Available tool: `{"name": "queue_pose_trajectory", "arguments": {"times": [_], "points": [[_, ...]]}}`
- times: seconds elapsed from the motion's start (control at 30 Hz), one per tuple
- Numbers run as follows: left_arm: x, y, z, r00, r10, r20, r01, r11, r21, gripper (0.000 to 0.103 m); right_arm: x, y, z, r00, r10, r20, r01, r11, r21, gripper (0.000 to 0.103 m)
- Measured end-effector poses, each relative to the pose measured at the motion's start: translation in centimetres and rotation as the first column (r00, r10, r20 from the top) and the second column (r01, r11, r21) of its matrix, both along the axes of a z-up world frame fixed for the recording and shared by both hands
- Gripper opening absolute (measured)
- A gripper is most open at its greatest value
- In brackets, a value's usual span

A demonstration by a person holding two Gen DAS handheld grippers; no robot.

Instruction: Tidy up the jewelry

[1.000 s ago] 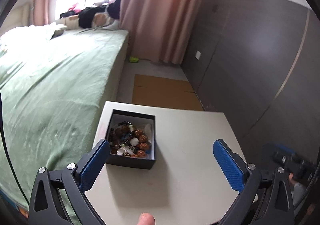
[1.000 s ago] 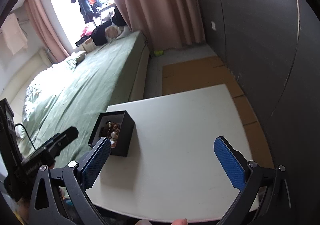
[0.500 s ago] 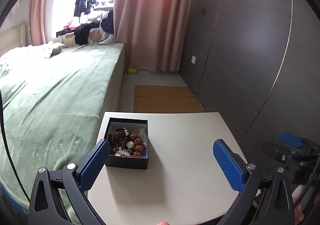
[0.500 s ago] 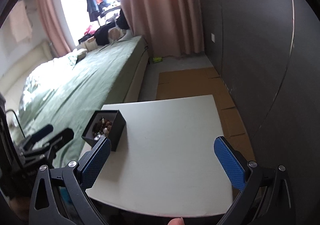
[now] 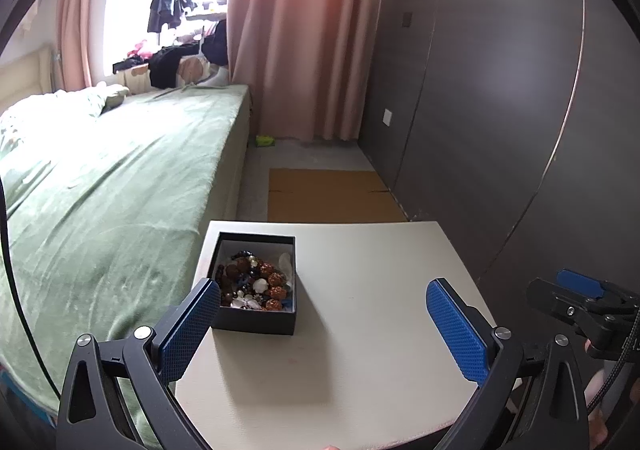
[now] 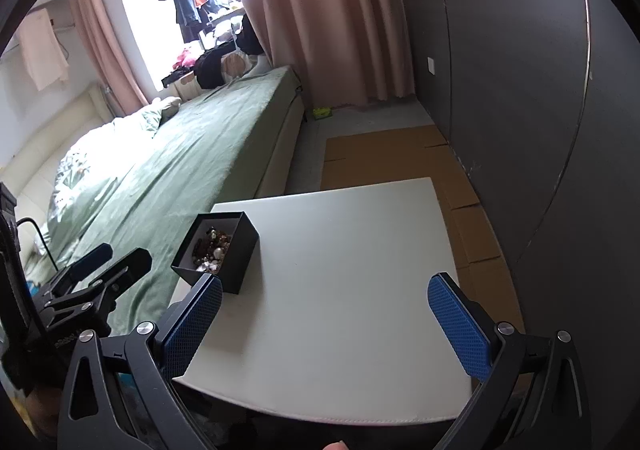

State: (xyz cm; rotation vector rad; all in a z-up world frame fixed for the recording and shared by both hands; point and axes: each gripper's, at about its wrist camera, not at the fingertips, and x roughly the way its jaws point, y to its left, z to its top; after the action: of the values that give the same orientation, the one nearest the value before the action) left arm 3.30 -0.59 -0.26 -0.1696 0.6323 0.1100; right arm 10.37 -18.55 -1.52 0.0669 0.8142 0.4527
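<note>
A black open box [image 5: 256, 318] full of mixed bead jewelry [image 5: 252, 282] stands on the left side of a white table [image 5: 360, 330]. It also shows in the right wrist view [image 6: 236, 250]. My left gripper [image 5: 324, 334] is open and empty, held above the table's near edge, its left finger close to the box. My right gripper [image 6: 326, 330] is open and empty above the near edge, right of the box. Each gripper shows at the edge of the other's view.
A bed with a green cover [image 5: 100, 189] runs along the table's left side. A dark panelled wall [image 5: 500, 129] stands to the right. Flat cardboard [image 5: 328, 195] lies on the floor beyond the table. Pink curtains [image 5: 304, 29] hang at the back.
Both grippers have pulled back and risen a little, so the box and table look smaller and farther. Both stay open. The box has not moved.
</note>
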Motion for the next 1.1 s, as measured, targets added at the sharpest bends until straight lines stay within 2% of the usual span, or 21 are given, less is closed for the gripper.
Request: {"name": "queue_pose_trajectory", "arguments": {"times": [0.7,1.1], "points": [[-0.13,-0.71,-0.2,0.999,-0.039,-0.005,0.039,0.999,-0.006,0.103,0.04,-0.36,0.03,1.0,-0.002,-0.016,0.002,1.0,0.015,0.103],[-0.13,-0.8,-0.35,0.999,-0.043,-0.01,0.043,0.999,-0.001,0.103,0.32,-0.88,0.03,0.999,-0.004,-0.036,0.006,0.998,0.058,0.103]]}}
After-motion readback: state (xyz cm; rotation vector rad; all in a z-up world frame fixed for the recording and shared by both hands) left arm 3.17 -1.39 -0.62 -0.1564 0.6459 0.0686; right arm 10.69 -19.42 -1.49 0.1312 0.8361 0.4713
